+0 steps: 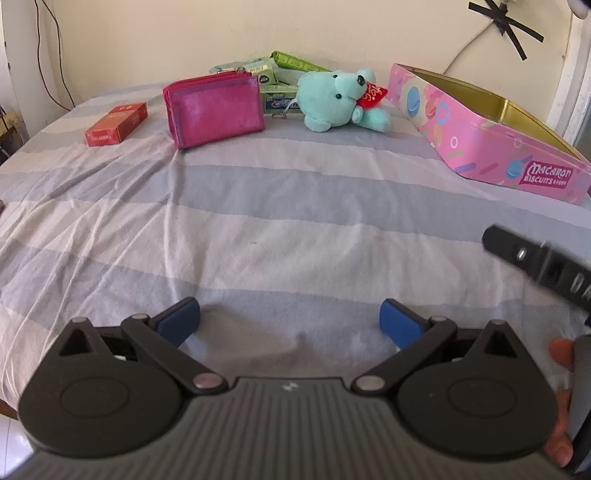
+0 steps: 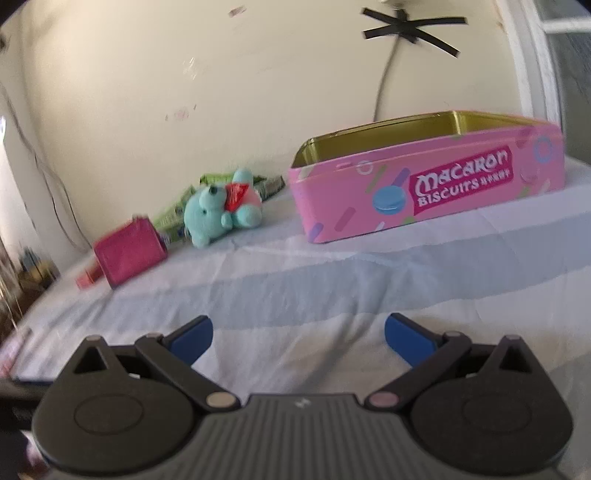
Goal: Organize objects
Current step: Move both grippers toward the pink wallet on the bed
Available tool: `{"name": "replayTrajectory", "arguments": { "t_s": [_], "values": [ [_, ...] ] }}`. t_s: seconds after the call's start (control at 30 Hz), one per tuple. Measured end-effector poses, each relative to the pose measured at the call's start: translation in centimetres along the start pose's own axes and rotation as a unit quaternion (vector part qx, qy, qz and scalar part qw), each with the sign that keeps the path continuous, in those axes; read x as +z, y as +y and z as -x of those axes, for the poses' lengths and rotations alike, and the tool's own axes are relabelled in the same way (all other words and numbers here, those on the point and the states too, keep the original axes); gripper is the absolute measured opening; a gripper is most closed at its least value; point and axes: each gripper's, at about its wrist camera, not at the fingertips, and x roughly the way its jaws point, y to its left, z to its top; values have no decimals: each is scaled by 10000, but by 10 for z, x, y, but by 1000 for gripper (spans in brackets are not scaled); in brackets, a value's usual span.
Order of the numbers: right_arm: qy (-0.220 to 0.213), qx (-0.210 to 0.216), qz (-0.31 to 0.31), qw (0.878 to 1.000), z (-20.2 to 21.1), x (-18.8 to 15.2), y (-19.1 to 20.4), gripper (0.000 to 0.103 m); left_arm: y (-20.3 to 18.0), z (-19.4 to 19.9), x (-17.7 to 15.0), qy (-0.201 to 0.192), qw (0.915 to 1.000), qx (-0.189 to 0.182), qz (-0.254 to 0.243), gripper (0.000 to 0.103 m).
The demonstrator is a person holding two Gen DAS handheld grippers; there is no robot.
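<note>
We see the pink biscuit tin, lid off and gold inside, at the right edge of the left wrist view and in the upper right of the right wrist view; it rests on the bed, whose sheet is striped in pale blue and white. Left of the tin, apart from it, the teal plush bear lies on its side with a red tag at its neck. Just left of the bear we find the magenta wallet, standing on its long edge, and behind both a heap of green and white cartons against the wall. The small red box lies flat at the upper left, well apart from the tin.

The left gripper occupies the bottom of its frame, its blue pads spread wide with only sheet between them. The right gripper is likewise spread wide and empty; part of it enters the left wrist view at the right edge. On the wall above the tin, black tape holds a cable.
</note>
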Motion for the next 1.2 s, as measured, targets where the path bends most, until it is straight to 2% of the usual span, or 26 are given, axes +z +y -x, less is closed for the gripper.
{"name": "replayTrajectory", "arguments": {
  "t_s": [0.1,0.27,0.4,0.5,0.63,0.73,1.0,1.2],
  "values": [
    [-8,149,-170,9997,-2,3,-4,103,2,-1,2,-9,10000,-53,1,103],
    [58,44,45,10000,-11,6,6,103,5,0,-5,-174,9996,-134,-165,103],
    [29,-3,154,9999,-14,6,13,103,20,7,-5,-648,9978,99,-100,103],
    [5,47,506,9987,-17,7,22,103,39,12,-2,-949,9951,272,16,103],
    [-61,401,1237,9915,-26,15,53,103,66,13,3,-1262,9898,657,107,103],
    [4,750,1532,9853,-42,28,78,103,86,11,10,-1381,9866,844,228,103],
    [80,1435,1885,9715,-108,64,149,95,124,0,17,-1437,9821,1032,646,103],
    [368,1848,1783,9658,-163,77,174,93,141,-7,16,-1513,9808,965,768,103]
  ]
}}
